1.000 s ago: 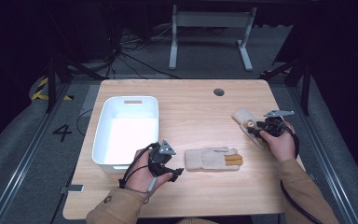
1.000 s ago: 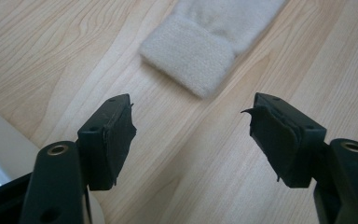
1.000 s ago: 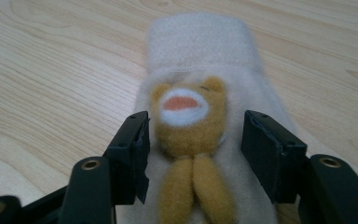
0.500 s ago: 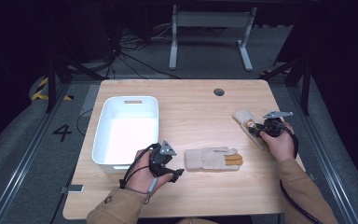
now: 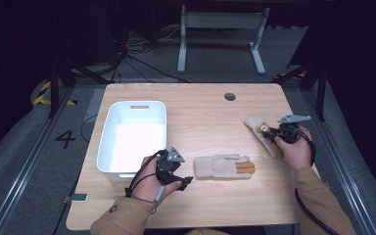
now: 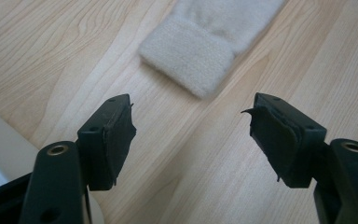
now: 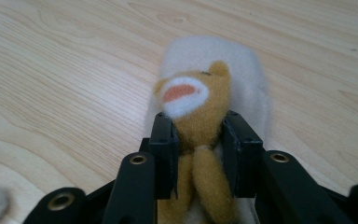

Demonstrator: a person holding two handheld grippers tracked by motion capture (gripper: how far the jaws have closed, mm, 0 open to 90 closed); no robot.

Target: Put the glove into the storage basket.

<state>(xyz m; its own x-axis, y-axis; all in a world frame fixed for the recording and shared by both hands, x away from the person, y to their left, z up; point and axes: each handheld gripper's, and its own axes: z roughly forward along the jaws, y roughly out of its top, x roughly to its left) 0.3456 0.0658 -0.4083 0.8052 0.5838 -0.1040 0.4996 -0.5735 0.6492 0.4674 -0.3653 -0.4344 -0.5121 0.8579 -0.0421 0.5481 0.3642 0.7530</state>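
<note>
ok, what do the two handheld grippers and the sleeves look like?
Both are black two-jaw units. The left gripper and right gripper each carry a grey three-cornered plate on top and trail a black cable. The jaws have blocky black pads and brass-coloured rivets. The sleeves are tan.

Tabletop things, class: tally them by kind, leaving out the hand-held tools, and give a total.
Gloves: 2, one near the table's middle, one at the right
White bin: 1
Total: 3
</note>
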